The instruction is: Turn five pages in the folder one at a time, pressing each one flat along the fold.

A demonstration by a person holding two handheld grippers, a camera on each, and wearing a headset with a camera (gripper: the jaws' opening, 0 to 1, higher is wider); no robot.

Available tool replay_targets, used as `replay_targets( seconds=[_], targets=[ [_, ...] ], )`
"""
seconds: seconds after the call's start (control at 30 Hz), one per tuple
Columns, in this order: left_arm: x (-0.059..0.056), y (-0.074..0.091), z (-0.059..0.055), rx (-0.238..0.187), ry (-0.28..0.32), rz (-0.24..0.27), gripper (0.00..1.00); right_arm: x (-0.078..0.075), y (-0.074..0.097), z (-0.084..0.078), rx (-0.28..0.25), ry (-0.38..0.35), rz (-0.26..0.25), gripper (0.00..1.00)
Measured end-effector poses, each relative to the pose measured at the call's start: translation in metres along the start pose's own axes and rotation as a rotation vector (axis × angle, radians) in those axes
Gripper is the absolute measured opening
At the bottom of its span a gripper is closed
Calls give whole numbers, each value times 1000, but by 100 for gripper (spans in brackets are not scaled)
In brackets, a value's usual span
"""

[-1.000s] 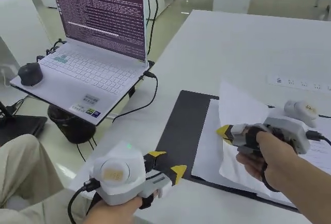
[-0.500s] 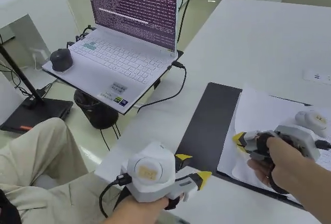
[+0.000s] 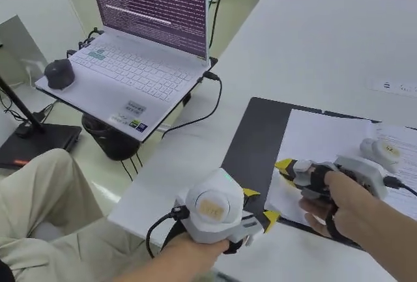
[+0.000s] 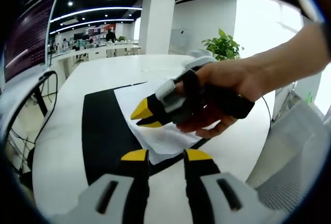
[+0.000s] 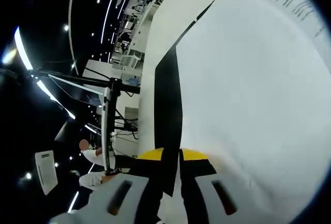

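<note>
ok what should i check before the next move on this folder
1. page lying on the folder left cover: ok
2. page pressed flat along the fold: cannot tell, the hand covers much of it
3. right tool released from the page: cannot tell, its tips sit at the page's edge
4. left tool open, empty, beside the folder: ok
5. next page exposed on the right: ok
</note>
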State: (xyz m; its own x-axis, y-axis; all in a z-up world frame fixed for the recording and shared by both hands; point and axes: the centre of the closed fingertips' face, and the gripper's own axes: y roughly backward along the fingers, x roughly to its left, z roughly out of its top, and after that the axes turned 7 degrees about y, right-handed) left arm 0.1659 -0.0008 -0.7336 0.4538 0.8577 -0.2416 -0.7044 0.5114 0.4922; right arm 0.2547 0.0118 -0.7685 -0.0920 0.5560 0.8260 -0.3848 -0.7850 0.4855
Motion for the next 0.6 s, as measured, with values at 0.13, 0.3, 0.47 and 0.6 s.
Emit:
replay_targets(
  seconds=[0.13,0.3,0.47,0.6],
  targets=[
    [-8,-16,2,-1,-30,-26,22,1,15,7,-20,-15,44,9],
    [-5,-40,-2,18,-55,-13,19,-10,42,21,-51,-38,100,7],
    [10,-55,-14,52,-70,58,19,-37,68,32,-79,-70,104,6],
    [17,-57,-29,114,-133,85,15,-54,82,40,-104,-92,91,5]
  ],
)
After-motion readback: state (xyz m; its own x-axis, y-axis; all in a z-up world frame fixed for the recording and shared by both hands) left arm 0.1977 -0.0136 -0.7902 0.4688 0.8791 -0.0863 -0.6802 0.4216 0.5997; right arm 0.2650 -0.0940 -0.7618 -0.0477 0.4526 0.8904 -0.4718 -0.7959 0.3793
